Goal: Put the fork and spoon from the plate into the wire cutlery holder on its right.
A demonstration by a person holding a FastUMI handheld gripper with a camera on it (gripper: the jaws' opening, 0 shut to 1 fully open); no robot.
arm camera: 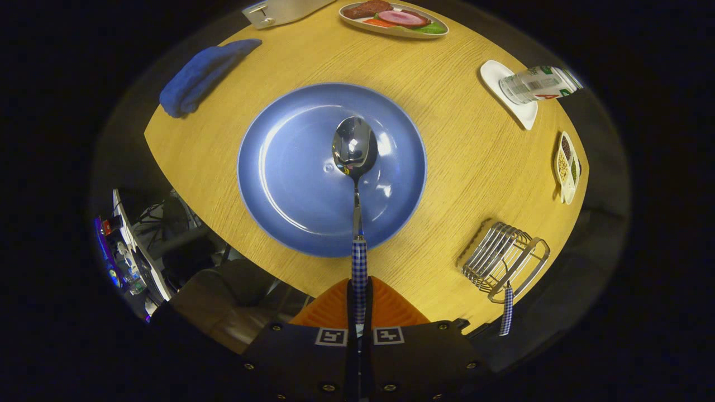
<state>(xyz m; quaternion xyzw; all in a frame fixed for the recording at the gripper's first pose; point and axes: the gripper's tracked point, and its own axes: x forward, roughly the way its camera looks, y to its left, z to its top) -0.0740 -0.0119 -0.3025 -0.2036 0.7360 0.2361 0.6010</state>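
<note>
One spoon (355, 167) is being pinched by its checked handle between the two orange fingers (329, 307) of the tongs (359, 304), which are pressing together on it. The spoon is pointing straight ahead, with its bowl hanging over the middle of the blue plate (290, 190); whether the bowl is touching the plate cannot be told. The plate is sitting on the wooden tabletop (458, 162), its near rim lying close to the tabletop's near edge, just ahead of the fingers.

The wire holder (503, 259) is standing to the right of the plate, near the tabletop's edge, with a strip of bare wood between the two. A second checked handle, that of the fork (507, 310), is sticking out of the holder.

Beyond the plate, a blue cloth (204, 75) is lying to the left, a dish of food (394, 19) far ahead, and a cup (539, 84) on a white saucer (522, 111) to the right. A small divided dish (567, 167) is sitting at the right edge, beyond the holder.
</note>
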